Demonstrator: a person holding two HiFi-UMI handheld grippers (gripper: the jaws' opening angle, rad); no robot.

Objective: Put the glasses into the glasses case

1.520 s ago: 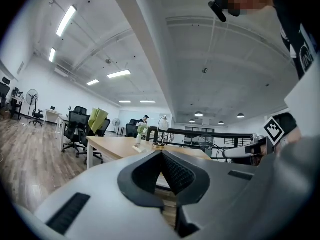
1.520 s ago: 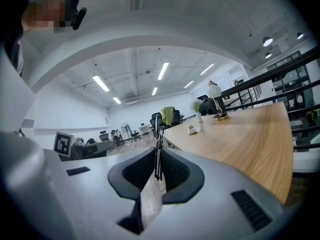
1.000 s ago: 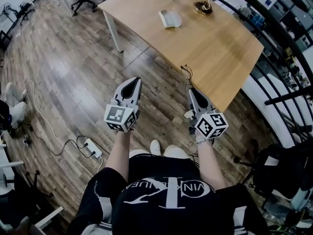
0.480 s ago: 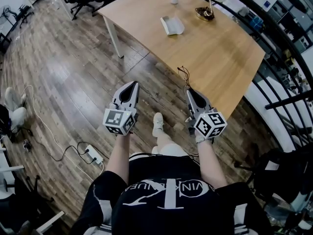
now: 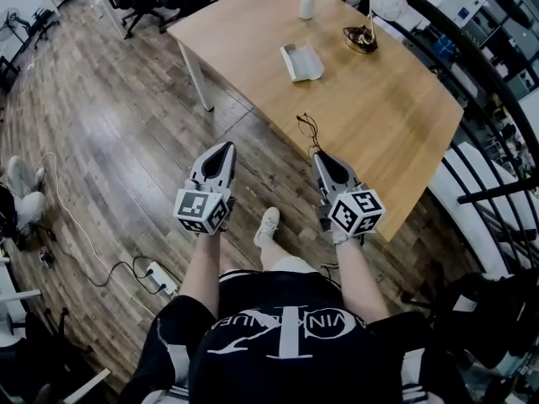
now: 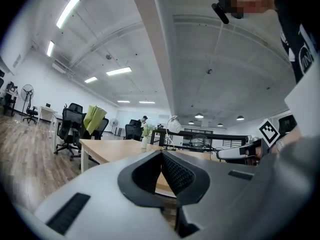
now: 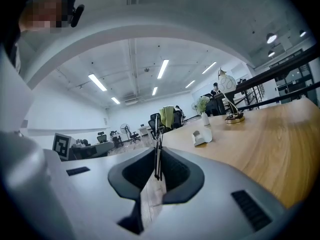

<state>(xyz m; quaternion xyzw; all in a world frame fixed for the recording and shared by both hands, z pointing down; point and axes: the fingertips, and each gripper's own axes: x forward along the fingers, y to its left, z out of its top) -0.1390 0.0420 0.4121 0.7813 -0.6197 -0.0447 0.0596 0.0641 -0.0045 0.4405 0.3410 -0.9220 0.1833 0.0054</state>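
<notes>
Holding glasses, right hand-held gripper hovers at table edge

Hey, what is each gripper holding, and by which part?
The right gripper pinches the glasses by a thin bit of the frame; which bit cannot be told. The left gripper is shut on nothing.

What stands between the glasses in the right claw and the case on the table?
Nothing visible. Only bare tabletop lies between the glasses, held in the right claw, and the glasses case; the vase and lamp stand beyond it.
</notes>
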